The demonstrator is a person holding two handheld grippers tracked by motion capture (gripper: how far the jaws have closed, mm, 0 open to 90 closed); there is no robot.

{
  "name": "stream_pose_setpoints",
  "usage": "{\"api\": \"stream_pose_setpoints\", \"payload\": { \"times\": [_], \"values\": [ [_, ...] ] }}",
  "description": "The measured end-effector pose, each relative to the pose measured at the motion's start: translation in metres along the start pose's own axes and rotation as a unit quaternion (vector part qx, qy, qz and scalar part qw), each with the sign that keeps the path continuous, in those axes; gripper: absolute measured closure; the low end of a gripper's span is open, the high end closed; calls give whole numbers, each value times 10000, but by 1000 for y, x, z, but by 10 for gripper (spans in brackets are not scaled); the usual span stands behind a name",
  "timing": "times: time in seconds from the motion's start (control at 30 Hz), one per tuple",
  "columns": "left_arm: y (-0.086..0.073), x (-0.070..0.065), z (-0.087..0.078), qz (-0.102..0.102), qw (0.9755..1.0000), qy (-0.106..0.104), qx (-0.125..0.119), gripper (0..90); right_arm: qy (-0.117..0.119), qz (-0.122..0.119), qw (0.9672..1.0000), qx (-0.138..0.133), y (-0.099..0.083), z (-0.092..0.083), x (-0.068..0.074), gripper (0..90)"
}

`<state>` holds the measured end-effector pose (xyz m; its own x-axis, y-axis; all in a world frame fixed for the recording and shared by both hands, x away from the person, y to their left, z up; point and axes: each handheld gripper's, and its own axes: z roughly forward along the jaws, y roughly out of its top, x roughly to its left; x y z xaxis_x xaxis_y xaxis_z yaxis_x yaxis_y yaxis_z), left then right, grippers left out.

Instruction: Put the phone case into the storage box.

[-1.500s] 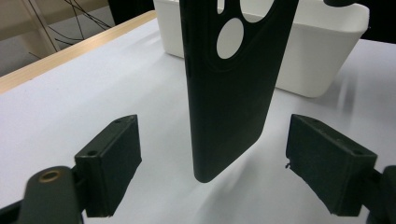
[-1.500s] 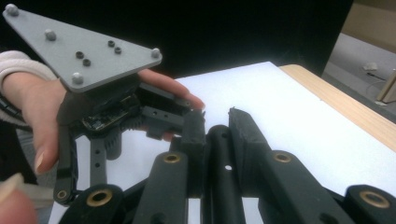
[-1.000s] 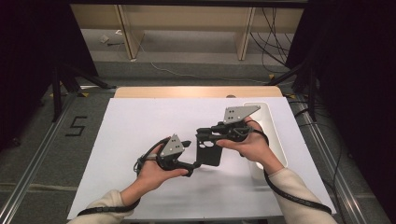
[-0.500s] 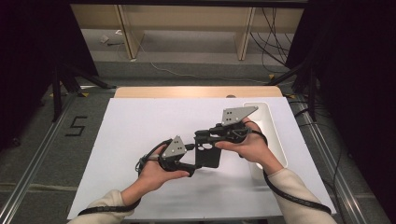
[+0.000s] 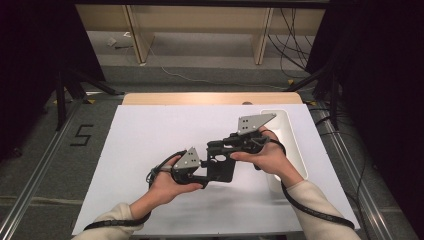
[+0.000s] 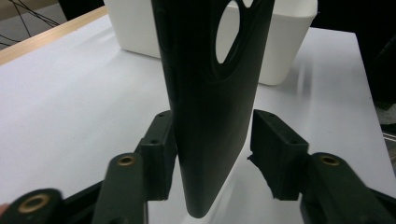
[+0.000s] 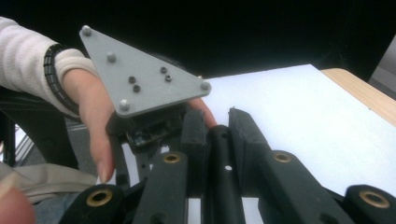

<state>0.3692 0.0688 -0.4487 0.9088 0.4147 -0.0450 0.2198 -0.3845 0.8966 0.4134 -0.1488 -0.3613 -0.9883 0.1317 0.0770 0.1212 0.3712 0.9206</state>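
A flat black case [image 5: 220, 169] with an oval cut-out hangs over the white table between my two grippers. My right gripper [image 5: 216, 148] comes in from the right and is shut on the case's thin edge [image 7: 219, 154], both pads tight against it. My left gripper [image 5: 204, 176] reaches in from the left. In the left gripper view the case [image 6: 210, 93] stands upright between its jaws, which have just been closing. The left pad [image 6: 161, 140] lies against the case and the right pad [image 6: 275, 154] stands a small gap off it. A hand [image 7: 91, 116] holds the left gripper's body.
A white bin [image 5: 289, 137] stands at the table's right side, just behind the right hand, and shows as the white bin [image 6: 289, 37] beyond the case. A wooden strip [image 5: 210, 98] edges the far side of the table. Cables trail from both grippers towards the near edge.
The left gripper's jaws have drawn in around the black case. Both hands and the case have stayed where they were.
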Motion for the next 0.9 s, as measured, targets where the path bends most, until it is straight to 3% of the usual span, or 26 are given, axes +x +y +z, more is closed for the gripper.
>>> {"api": "stream_pose_setpoints", "payload": {
  "times": [0.2,0.37,0.57,0.73,0.9],
  "values": [
    [1,3,-3,94,9999,2,73,659,61,-12,10000,21,1,0,0,779],
    [3,6,-7,14,9999,-6,144,765,94,-115,9999,-6,2,-1,1,741],
    [5,3,-8,-42,9997,62,231,799,-137,-338,9993,71,3,-4,-1,531],
    [5,3,-9,-94,9997,128,205,799,-362,-228,9991,-38,2,-6,-3,345],
    [5,4,-10,-174,9993,247,220,799,-417,-61,9989,-203,3,-9,-4,309]
  ]
}}
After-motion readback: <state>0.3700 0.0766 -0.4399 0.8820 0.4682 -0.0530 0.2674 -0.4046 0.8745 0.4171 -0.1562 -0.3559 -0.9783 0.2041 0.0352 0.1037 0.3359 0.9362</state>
